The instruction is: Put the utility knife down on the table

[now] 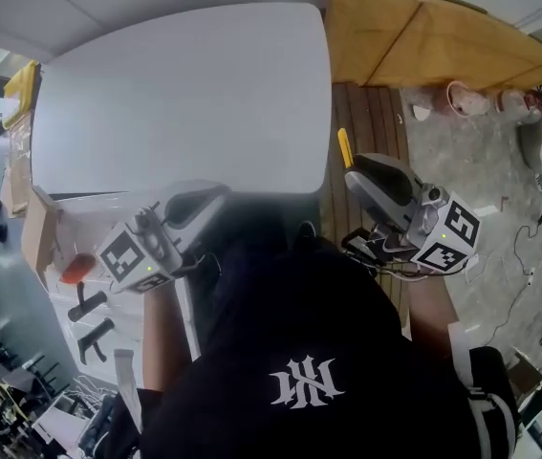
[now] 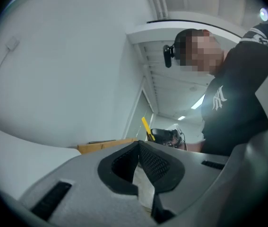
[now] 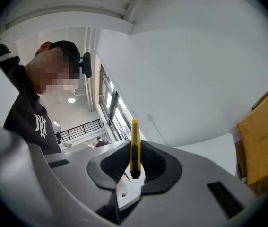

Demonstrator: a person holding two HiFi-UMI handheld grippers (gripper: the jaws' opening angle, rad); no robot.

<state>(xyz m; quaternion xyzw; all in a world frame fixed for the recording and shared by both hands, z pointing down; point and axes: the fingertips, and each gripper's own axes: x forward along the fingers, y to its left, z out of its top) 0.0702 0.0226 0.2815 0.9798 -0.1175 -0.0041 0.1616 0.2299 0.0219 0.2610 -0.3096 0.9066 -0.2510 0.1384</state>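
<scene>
A slim yellow utility knife stands upright between the dark pads of my right gripper, which is shut on it. In the head view the knife pokes out of the right gripper, off the right edge of the white table and above the wooden floor. My left gripper hovers at the table's near edge, tilted upward. Its jaws are shut with nothing between them. The left gripper view also catches the yellow knife in the far gripper.
Brown cardboard sheets lean at the back right. A low white shelf at the left holds an orange-handled tool and black handles. Cables and debris lie on the concrete floor at the right.
</scene>
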